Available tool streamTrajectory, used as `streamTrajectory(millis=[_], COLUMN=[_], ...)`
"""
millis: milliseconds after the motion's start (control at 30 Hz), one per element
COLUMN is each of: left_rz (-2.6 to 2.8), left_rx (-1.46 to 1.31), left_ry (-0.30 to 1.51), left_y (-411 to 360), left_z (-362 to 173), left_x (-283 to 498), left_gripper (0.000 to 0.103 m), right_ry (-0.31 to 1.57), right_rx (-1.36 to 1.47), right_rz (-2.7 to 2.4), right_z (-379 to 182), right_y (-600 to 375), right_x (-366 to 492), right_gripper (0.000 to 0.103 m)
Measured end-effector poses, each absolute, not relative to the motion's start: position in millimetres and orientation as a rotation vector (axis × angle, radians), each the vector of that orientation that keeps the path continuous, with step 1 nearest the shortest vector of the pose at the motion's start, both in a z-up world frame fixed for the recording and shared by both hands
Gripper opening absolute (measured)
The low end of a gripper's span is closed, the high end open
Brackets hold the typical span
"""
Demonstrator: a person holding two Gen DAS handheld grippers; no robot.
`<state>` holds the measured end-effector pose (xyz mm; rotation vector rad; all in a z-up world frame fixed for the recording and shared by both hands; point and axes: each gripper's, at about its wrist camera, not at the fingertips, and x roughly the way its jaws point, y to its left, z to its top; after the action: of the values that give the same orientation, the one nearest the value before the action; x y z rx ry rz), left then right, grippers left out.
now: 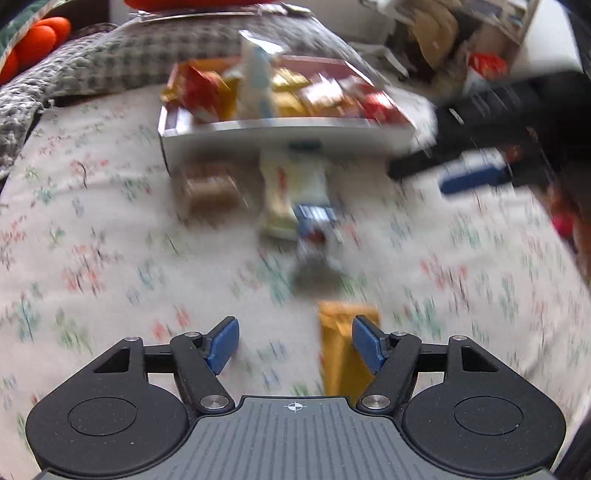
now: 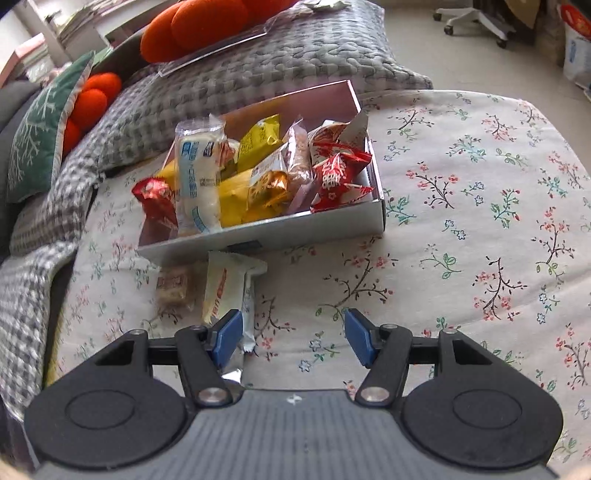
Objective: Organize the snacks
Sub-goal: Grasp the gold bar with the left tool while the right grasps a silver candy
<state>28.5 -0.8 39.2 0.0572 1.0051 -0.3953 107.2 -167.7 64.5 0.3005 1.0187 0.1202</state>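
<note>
Nearest the lens in the left wrist view stands the left gripper (image 1: 295,341), jaws apart with nothing pressed between the pads; a gold packet (image 1: 341,350) lies on the floral bedsheet (image 1: 110,221) just inside the right-hand pad, whether touching it cannot be told through the blur. Beyond it lie a blue-and-white wrapper (image 1: 317,225), a cream bar (image 1: 288,192) and a small tan packet (image 1: 210,192), all loose on the sheet in front of the box (image 1: 288,136); the box is already well filled with red and yellow snacks.

In the right wrist view the right gripper (image 2: 293,338) is likewise open and empty; the white bar (image 2: 225,291) lies under and beside its left pad, the tan packet (image 2: 173,286) to the left of that, both just short of the silver box (image 2: 332,218). A grey quilt (image 2: 258,62) and orange cushions (image 2: 207,26) lie behind.

Judgement on handling: the packets appear light, soft and crinkly, with glossy film likely to slip; contents such as cakes or wafers may crush under a hard squeeze; the soft bedding will yield beneath a downward press. Best hold is across the narrow width at mid-body, or on a crimped end seal, with moderate closing only. Appearance: sealed film wrappers, cream, gold, tan and blue, printed in red.
</note>
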Motion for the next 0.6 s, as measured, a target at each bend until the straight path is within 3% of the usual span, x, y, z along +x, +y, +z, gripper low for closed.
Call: streamTrajectory(millis=[167,200,333,500,600], left_rz=[-0.397,-0.401,-0.432,-0.414,-0.394], left_rx=[0.113,0.131,0.125,0.104,0.084], left_ry=[0.963,0.954,0.937,0.931,0.921], left_y=[-11.9,-14.3,-13.6,-3.0,2.4], left_z=[37.5,37.3,41.3,40.8,43.5], left_x=[7.9,6.1,6.6,10.0,12.5], left_gripper=[0.070,0.067,0.029,0.024,0.011], right_ry=[1.037,1.039,1.044,1.056,1.066], right_rx=[0.252,0.247,0.231,0.183,0.191], right_rz=[0.138,0.149,0.213,0.240,0.255], right_z=[57.5,56.2,51.5,42.0,36.0], right_y=[-161.7,-158.8,-144.2,-128.7,-123.1], right_x=[105.3,105.1,104.6,106.8,109.4], right_gripper=[0.058,0.058,0.057,0.057,0.057])
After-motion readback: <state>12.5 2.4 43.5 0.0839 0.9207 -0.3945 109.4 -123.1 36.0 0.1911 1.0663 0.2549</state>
